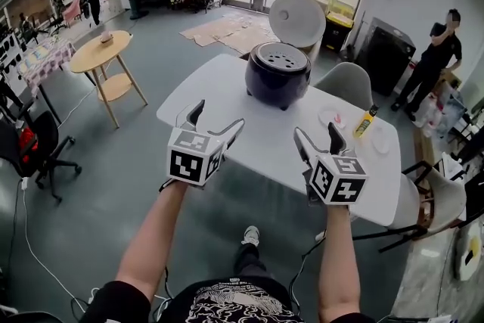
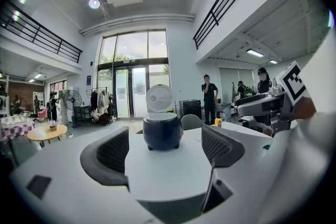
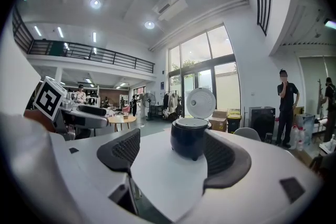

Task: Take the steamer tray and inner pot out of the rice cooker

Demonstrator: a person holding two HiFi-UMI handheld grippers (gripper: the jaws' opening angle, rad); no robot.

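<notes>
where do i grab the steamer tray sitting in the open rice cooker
Probably by its rim, from above on the near side. The steamer tray lies flat in the mouth of the rice cooker, and the lid stands open behind it, blocking the far side. No handles can be made out.

A yellow bottle (image 1: 365,122) sits on the white table (image 1: 249,136); a round wooden table (image 1: 100,51) stands well apart.

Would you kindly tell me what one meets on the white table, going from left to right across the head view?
rice cooker → small dish → yellow bottle
</notes>
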